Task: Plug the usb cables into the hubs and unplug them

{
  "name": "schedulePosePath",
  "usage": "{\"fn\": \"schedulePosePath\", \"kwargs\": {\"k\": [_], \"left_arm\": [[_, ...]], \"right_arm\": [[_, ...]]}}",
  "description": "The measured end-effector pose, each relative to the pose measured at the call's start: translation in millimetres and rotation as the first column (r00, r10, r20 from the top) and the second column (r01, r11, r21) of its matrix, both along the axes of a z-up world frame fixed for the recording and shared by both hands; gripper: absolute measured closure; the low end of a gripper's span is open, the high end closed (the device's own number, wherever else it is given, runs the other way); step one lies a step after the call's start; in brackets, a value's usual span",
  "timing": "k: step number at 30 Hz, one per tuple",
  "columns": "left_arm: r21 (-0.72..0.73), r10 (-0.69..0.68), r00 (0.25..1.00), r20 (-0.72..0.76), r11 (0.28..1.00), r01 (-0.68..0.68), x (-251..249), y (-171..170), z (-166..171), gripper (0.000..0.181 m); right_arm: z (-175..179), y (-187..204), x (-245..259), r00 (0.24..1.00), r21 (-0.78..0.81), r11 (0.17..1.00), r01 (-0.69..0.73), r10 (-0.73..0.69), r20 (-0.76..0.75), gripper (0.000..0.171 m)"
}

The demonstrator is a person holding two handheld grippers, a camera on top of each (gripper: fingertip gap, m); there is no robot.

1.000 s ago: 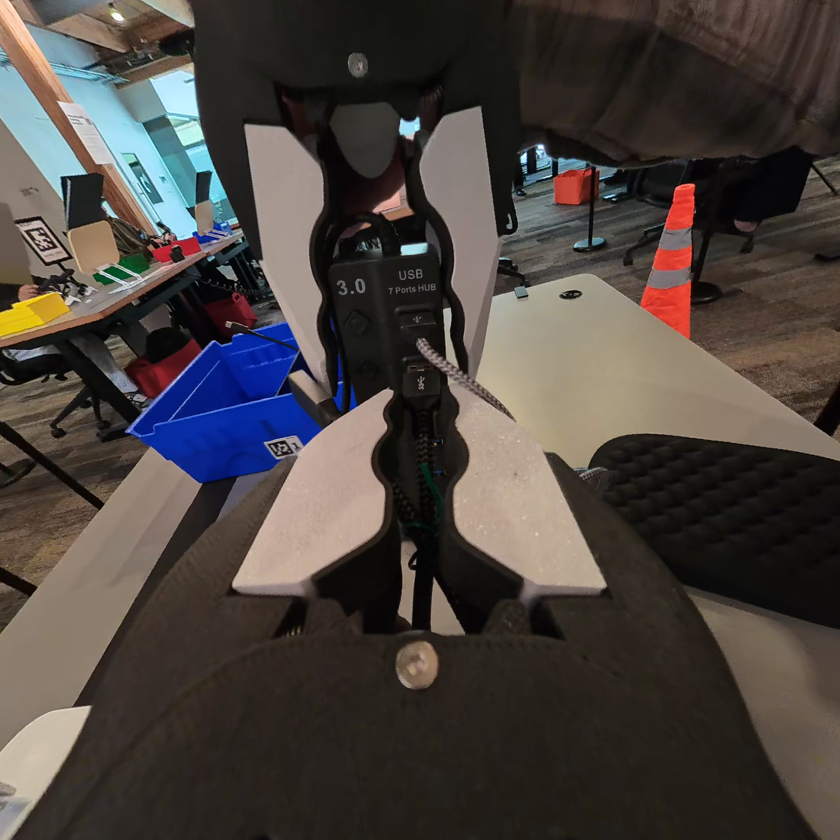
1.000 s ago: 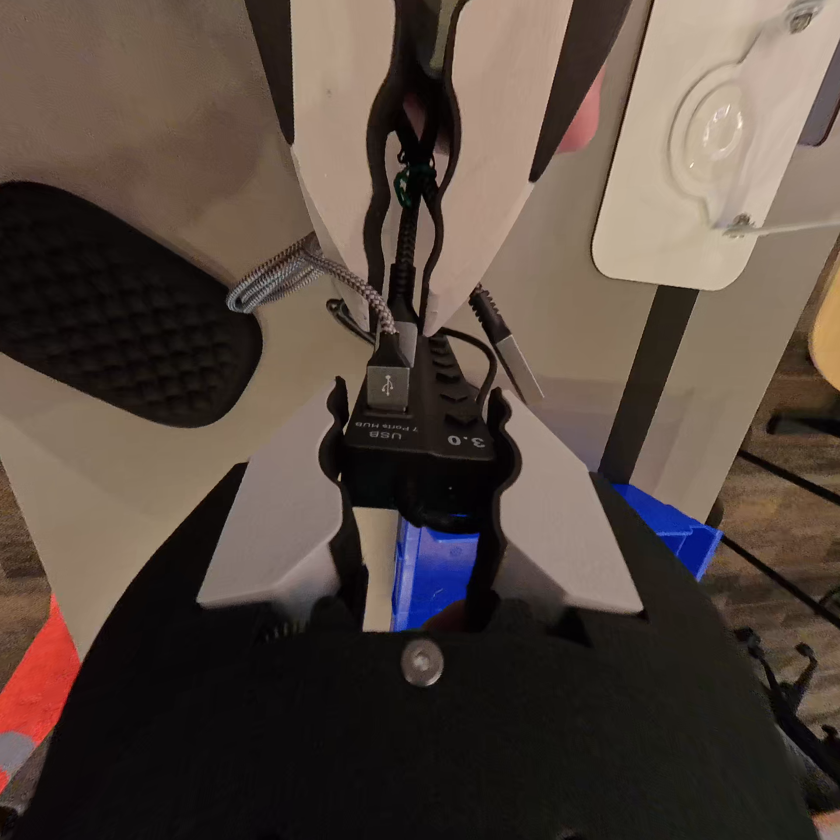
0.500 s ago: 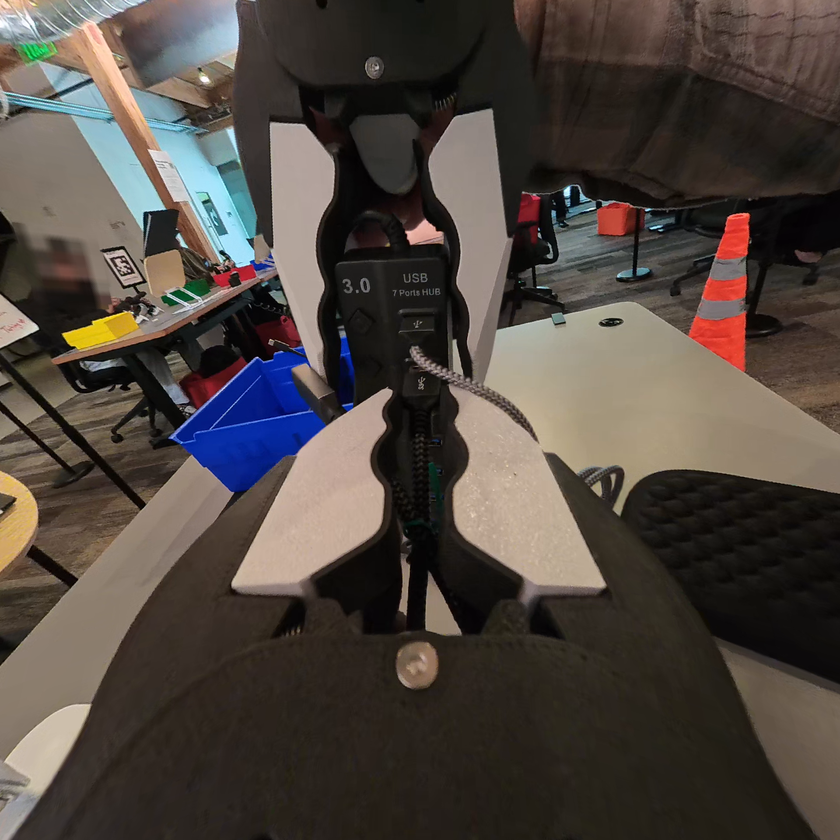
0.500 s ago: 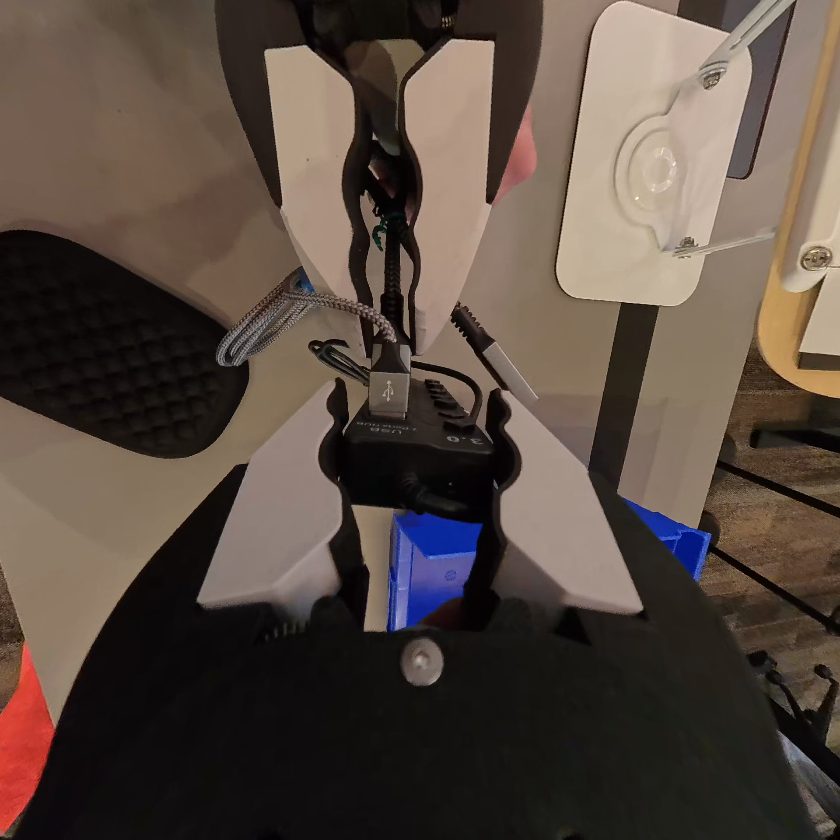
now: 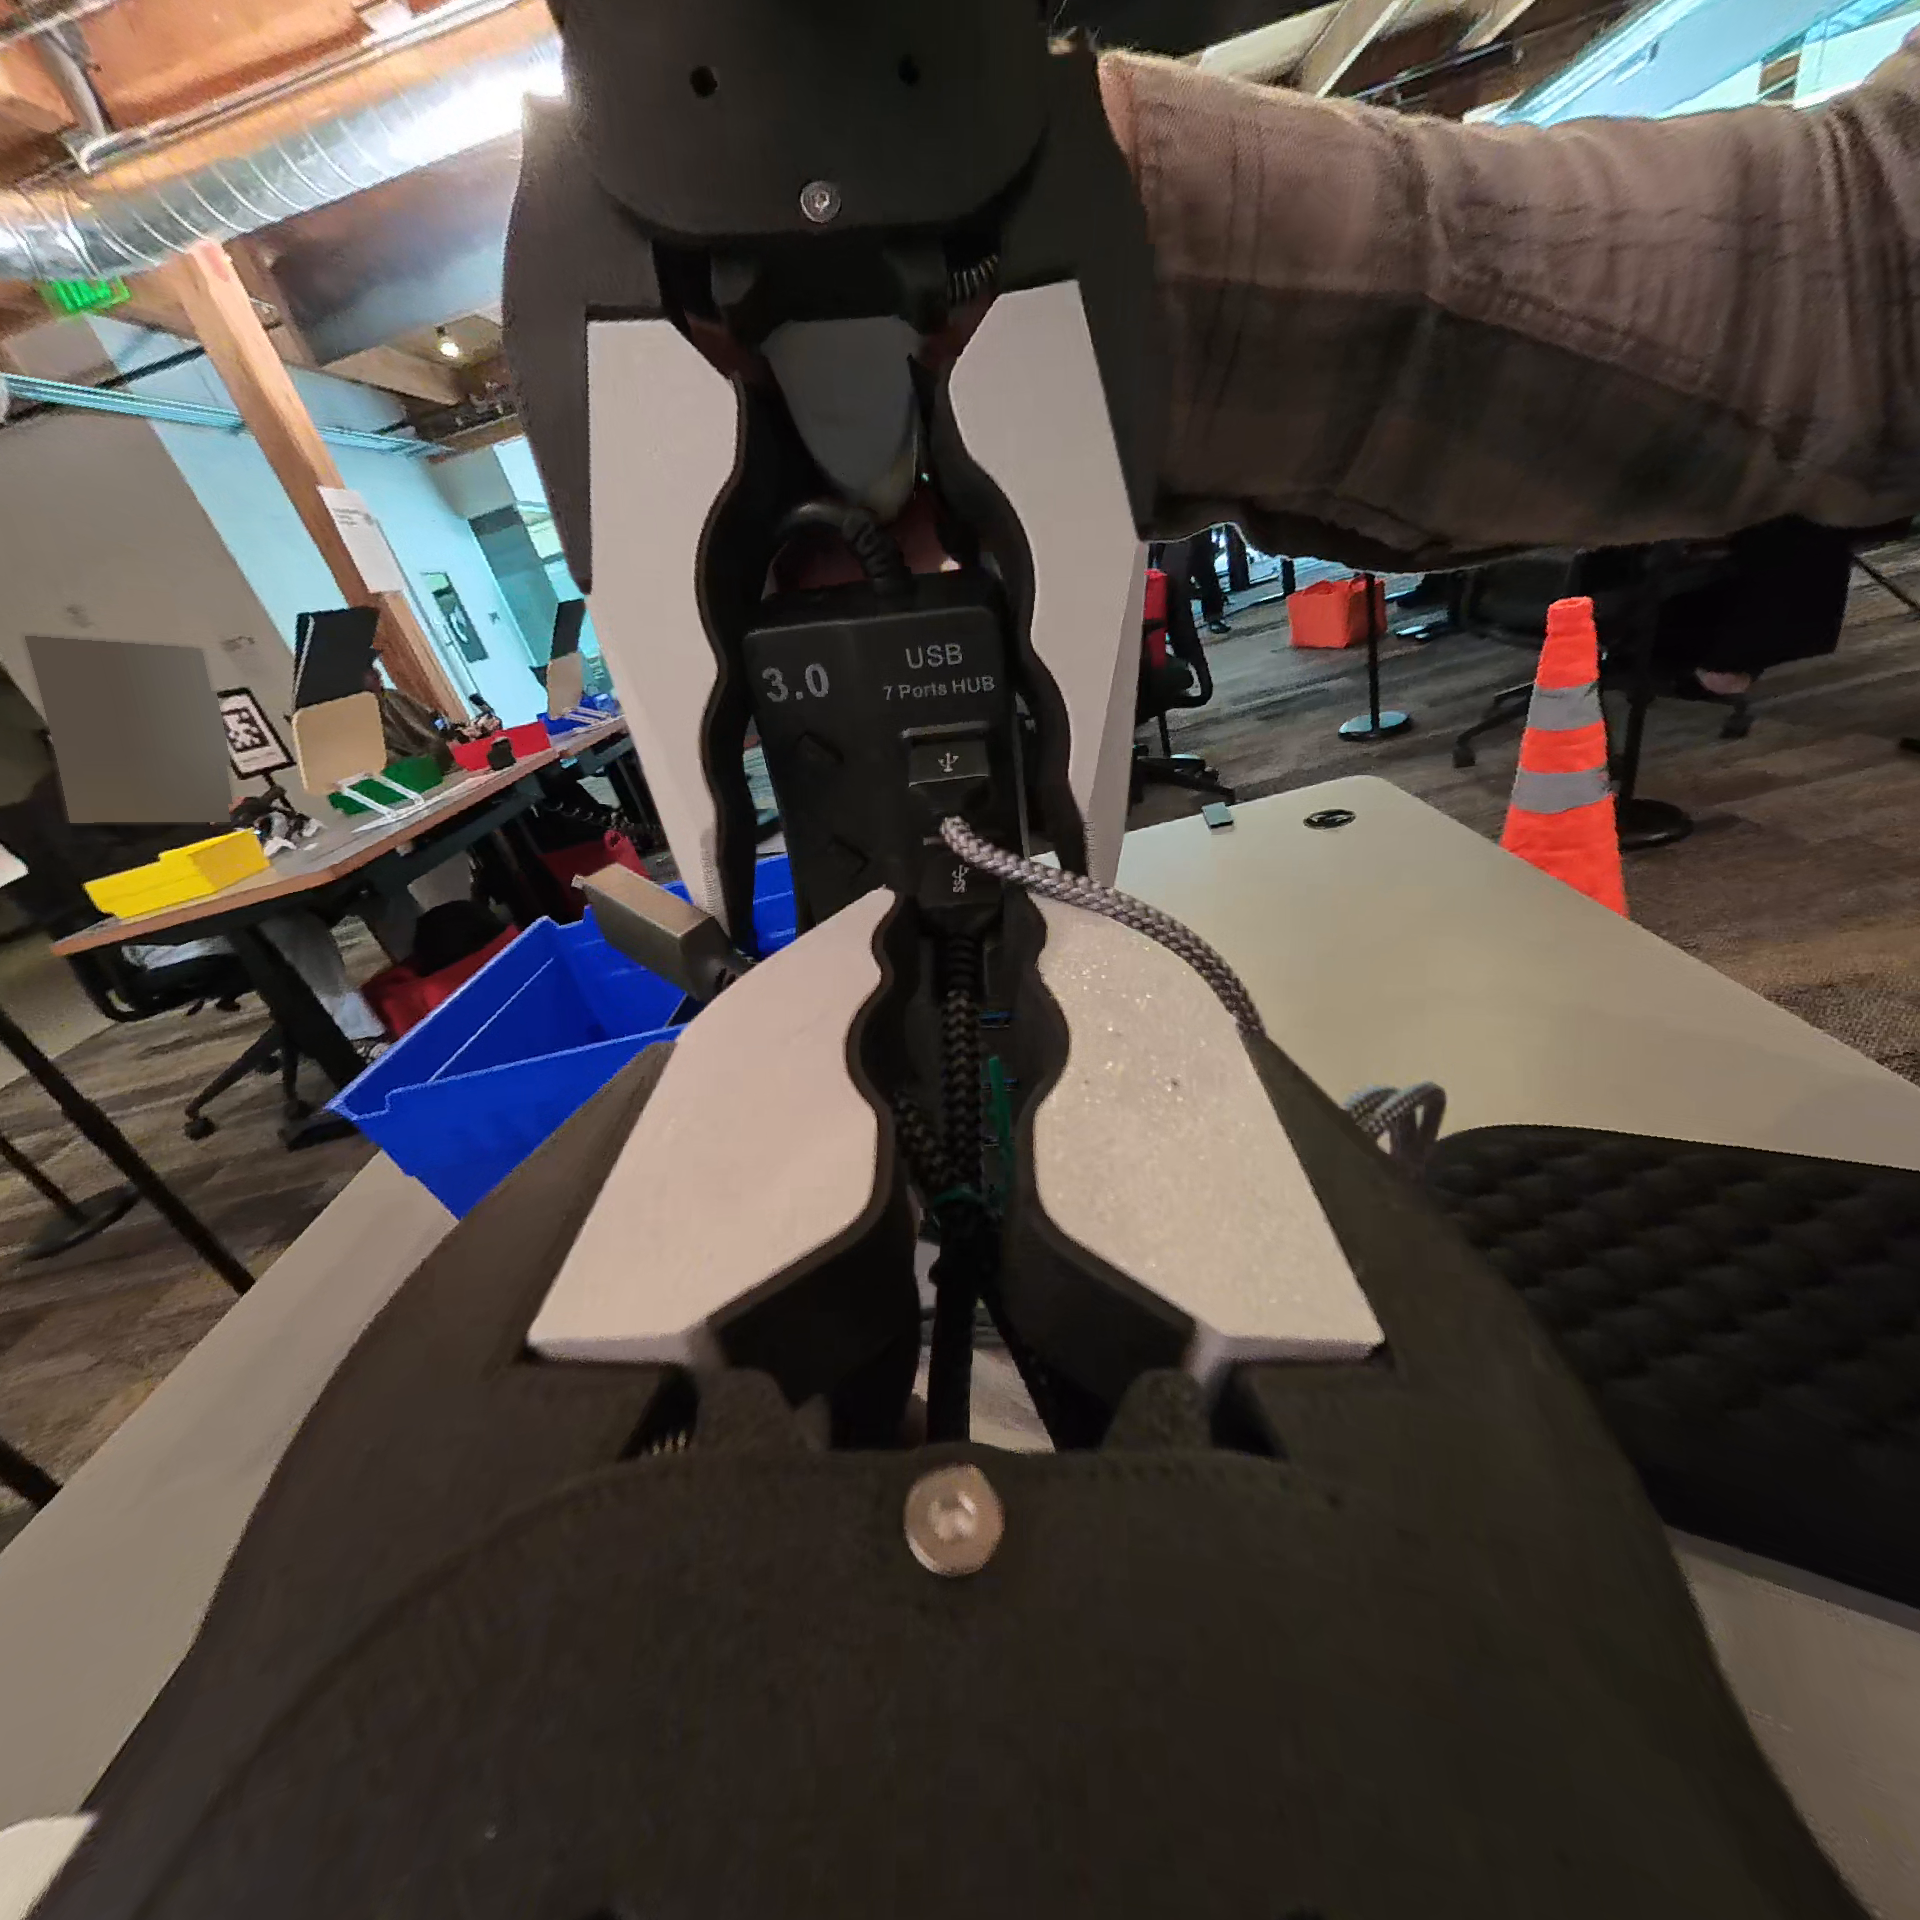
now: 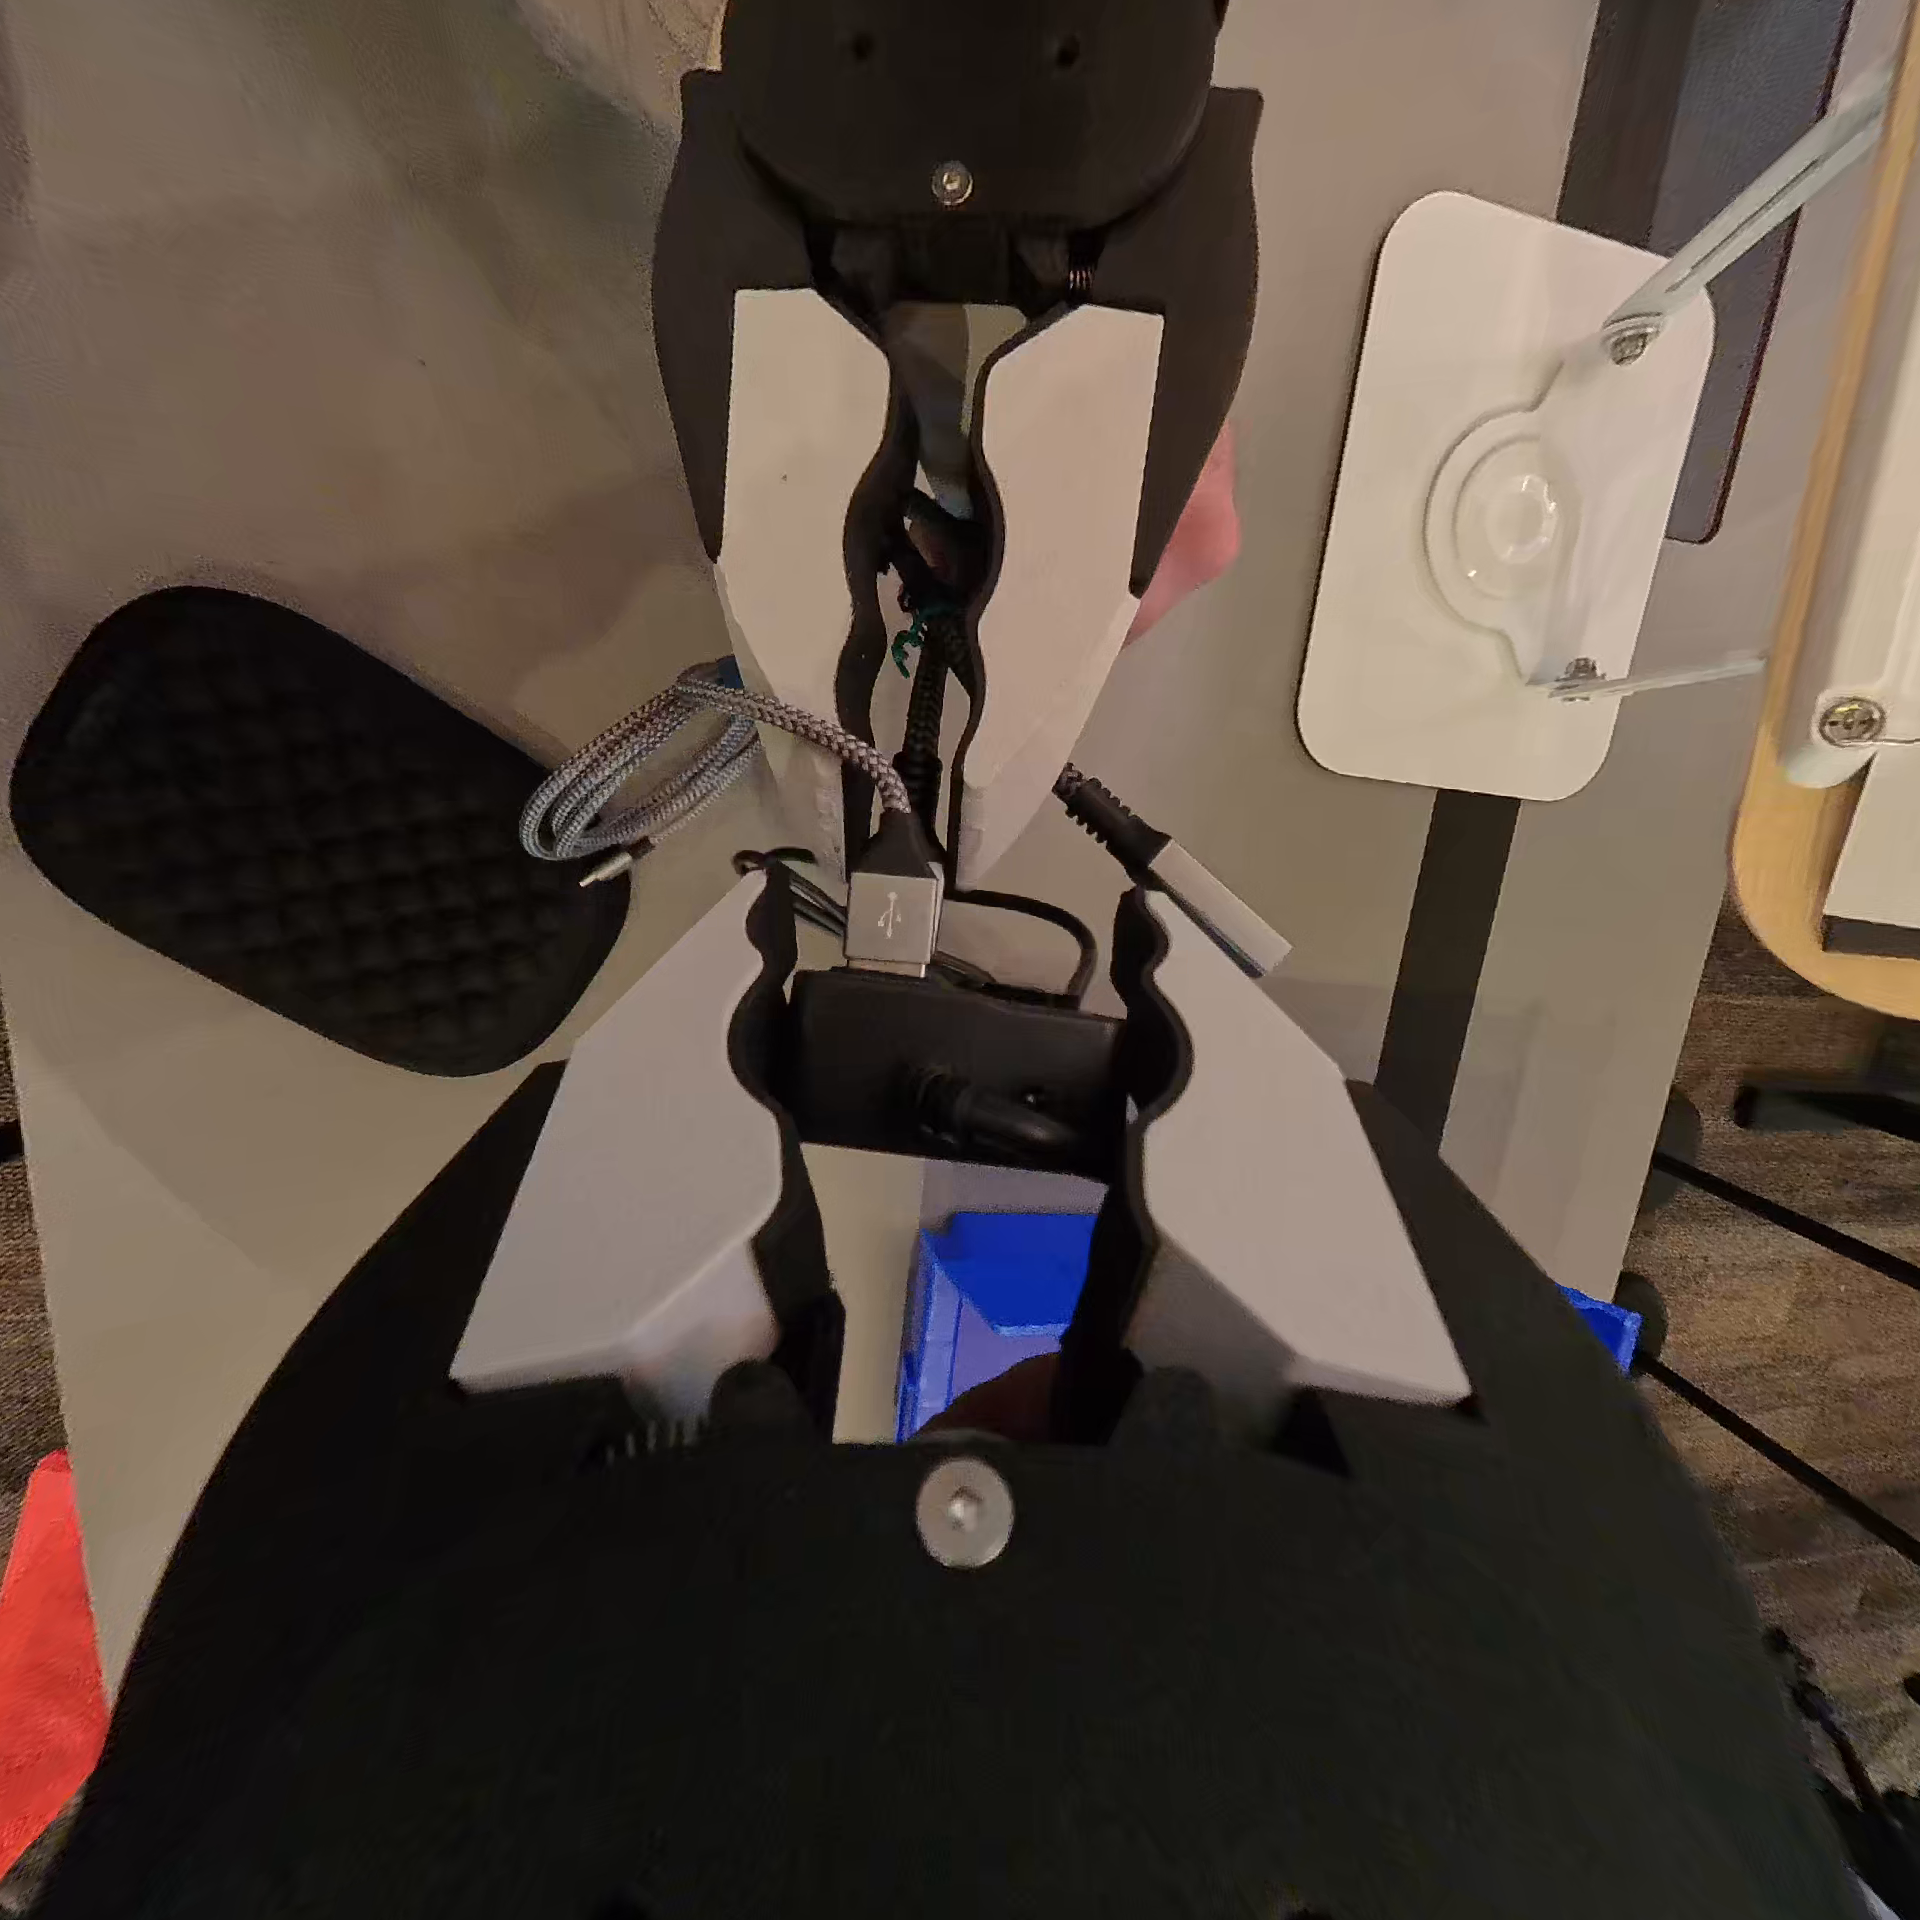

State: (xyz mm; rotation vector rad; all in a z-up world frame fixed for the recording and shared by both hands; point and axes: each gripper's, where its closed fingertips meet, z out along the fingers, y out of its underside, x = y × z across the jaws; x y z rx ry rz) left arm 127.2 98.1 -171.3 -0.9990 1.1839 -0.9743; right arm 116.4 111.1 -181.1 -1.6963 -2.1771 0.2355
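Observation:
A black USB hub [image 5: 878, 717] is held in the air, clamped between the fingers of my right gripper [image 5: 904, 883], which reaches in from the top of the left wrist view. My left gripper [image 5: 961, 914] is shut on a black braided cable [image 5: 951, 1049] whose plug [image 5: 958, 883] sits in a hub port. A grey braided cable [image 5: 1122, 914] is plugged into the port above it. In the right wrist view, my right gripper [image 6: 951, 904] grips the hub [image 6: 956, 1049] end-on. The grey cable's silver plug [image 6: 894, 920] stands in the hub, with the left gripper [image 6: 914, 831] just behind it.
The hub's own loose silver plug [image 5: 644, 925] hangs at its side. A black dimpled pad [image 5: 1662, 1299] lies on the white table [image 5: 1403, 966]. A blue bin [image 5: 499, 1049] stands beyond the table's left edge, an orange cone [image 5: 1569, 758] on the floor. A white stand base [image 6: 1496, 540] is on the table. My left and right fingertips are right by each other.
Both grippers have risen and tilted together with the hub and cables. The right wrist view now faces the hub's end. The grips and plugs look unchanged.

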Motion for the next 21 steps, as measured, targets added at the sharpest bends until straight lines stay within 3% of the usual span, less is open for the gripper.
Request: {"fn": "schedulePosePath", "kwargs": {"k": [3,10,21], "left_arm": [[-0.012,-0.019,0.999,0.037,1.000,0.020,-1.0,-1.6,2.6,0.165],[0.019,0.087,0.992,0.088,0.996,-0.089,3.0,3.8,9.9,0.165],[0.026,0.042,0.998,0.050,0.999,-0.044,6.1,-4.9,15.1,0.165]], "right_arm": [[3.7,-2.1,-4.6,1.000,-0.007,1.000,-0.006,0.006,-0.026,0.111],[12.6,2.1,-6.6,0.998,0.014,1.000,0.009,-0.009,-0.061,0.111],[19.7,-8.6,-4.4,0.994,0.005,1.000,-0.021,0.022,-0.112,0.110]]}}
